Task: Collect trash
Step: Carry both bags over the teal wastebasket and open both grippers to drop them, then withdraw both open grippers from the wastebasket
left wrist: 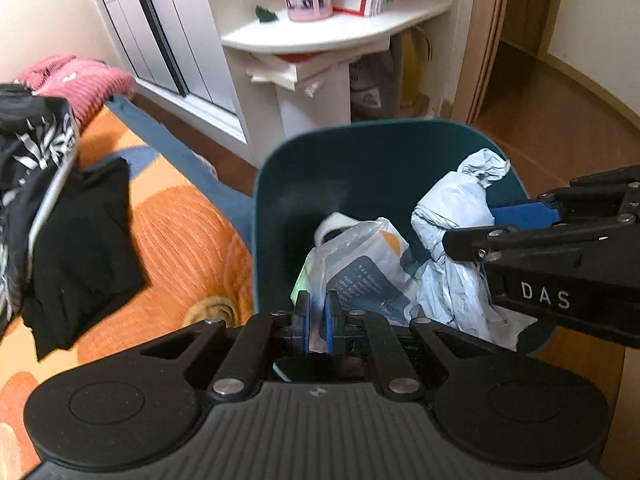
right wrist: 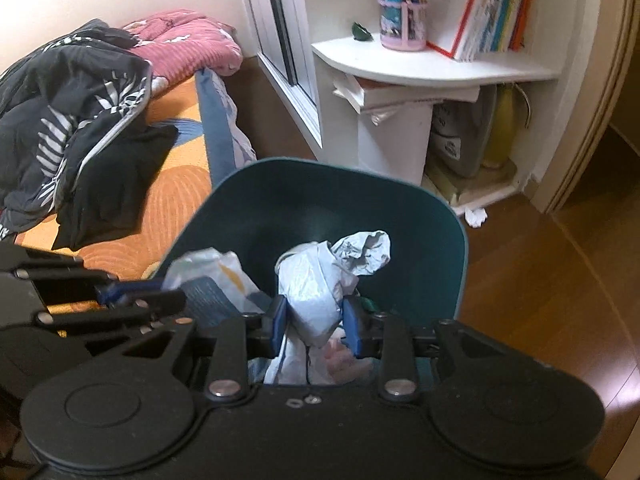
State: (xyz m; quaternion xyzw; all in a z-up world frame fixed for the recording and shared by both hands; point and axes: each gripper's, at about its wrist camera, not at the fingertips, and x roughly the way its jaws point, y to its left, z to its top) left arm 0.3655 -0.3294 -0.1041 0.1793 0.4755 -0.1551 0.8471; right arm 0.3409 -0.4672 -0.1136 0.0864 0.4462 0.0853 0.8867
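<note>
A teal trash bin stands open on the floor beside the bed, and both grippers reach over it. My left gripper is shut on the edge of a clear plastic bag with a dark printed label; the bag hangs into the bin. In the right wrist view that left gripper enters from the left with the clear bag. My right gripper is shut on a crumpled pale grey-blue plastic bag, which stands up between the blue pads above the bin. The left wrist view shows the right gripper and this grey bag.
To the left is a bed with an orange cover, black clothes and a pink blanket. Behind the bin stands a white corner shelf with a pen holder and books. A crumpled white paper lies on the wooden floor.
</note>
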